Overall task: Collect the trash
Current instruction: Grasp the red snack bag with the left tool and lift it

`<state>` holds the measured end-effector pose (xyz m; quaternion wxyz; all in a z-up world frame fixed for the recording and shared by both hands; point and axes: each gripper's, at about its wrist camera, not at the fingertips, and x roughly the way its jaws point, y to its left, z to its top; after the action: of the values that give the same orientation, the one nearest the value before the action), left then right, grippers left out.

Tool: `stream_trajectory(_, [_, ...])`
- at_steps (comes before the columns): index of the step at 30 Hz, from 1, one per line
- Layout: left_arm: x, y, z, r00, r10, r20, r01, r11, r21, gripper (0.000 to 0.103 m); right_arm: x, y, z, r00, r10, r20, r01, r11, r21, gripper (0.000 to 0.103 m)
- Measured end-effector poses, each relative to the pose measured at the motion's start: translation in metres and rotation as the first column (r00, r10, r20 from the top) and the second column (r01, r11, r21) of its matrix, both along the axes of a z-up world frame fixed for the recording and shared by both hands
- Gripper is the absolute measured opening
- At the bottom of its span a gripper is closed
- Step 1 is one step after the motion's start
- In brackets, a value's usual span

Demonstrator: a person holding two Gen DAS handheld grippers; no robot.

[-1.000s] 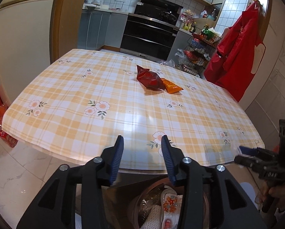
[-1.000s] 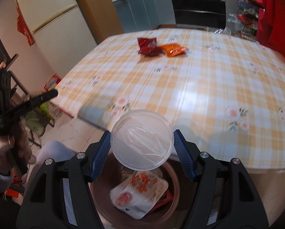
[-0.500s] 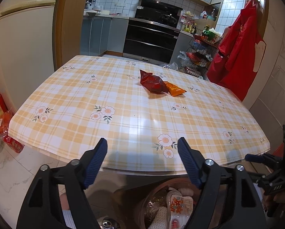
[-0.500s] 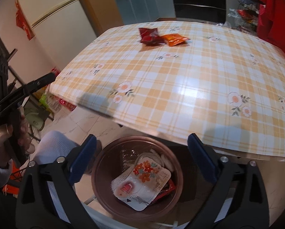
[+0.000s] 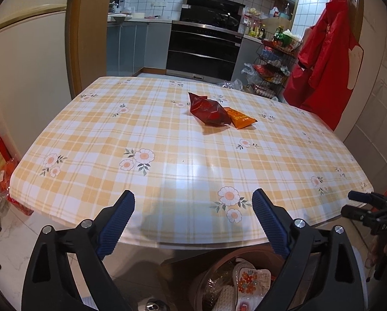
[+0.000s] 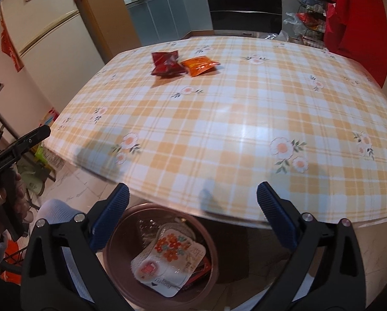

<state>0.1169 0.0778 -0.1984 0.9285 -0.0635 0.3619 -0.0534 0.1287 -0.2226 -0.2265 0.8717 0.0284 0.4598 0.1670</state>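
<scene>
Below the near edge of the round table under its orange-and-white checked, flower-printed oilcloth [image 5: 167, 155] we have both tools hanging over the brown round plastic bin [image 6: 115, 235] on the floor. On the left, our left gripper [image 5: 193, 223] has just been spreading its blue ribbed pads, and they now stand wide with nothing between them. From its own camera the bin sits low between the fingers, with a white wrapper printed with orange flowers [image 5: 253, 280] and some crumpled clear plastic on top of the heap. Further right, our right gripper [image 6: 192, 215] has likewise just been opening; its jaws are fully apart and empty, directly above the bin's mouth, where the same flowered wrapper [image 6: 170, 256] lies face up.

We judge the dropping step to be over for both hands, with the next fetch about to start. What remains for us lies well apart from the bin, past the middle of the table towards the kitchen: a dark red crinkled foil snack bag [image 5: 209, 110] on the left and, touching it on the right, an orange foil snack packet [image 5: 241, 121]. The next move calls for lifting both grippers clear of the table edge and reaching across, the left for the red bag and the right for the orange packet, pinching each by a raised crinkle, since flat foil may slide on the slick cloth
</scene>
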Motion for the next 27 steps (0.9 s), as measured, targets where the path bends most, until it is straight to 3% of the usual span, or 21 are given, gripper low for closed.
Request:
stream_trajectory(8, [0.053,-0.014,-0.006,0.998,-0.044,-0.044,0.044,0.999,0.001,0.090,0.032,-0.005,-0.002,1.000,-0.012,0.024,0.013,0.999,-0.047,0.097])
stream_trajectory(18, [0.203,-0.048,-0.032,0.991,-0.045,-0.125,0.039,0.998,-0.043,0.094,0.107,-0.014,-0.023,0.999,-0.034,0.012,0.035,0.996,-0.082,0.097])
stream_trajectory(27, [0.317,-0.058,-0.075,0.976,0.038,-0.215,-0.050,0.997,-0.052,0.094,0.178,-0.024,-0.034,0.999,-0.032,0.021,0.035,0.991,-0.126,0.097])
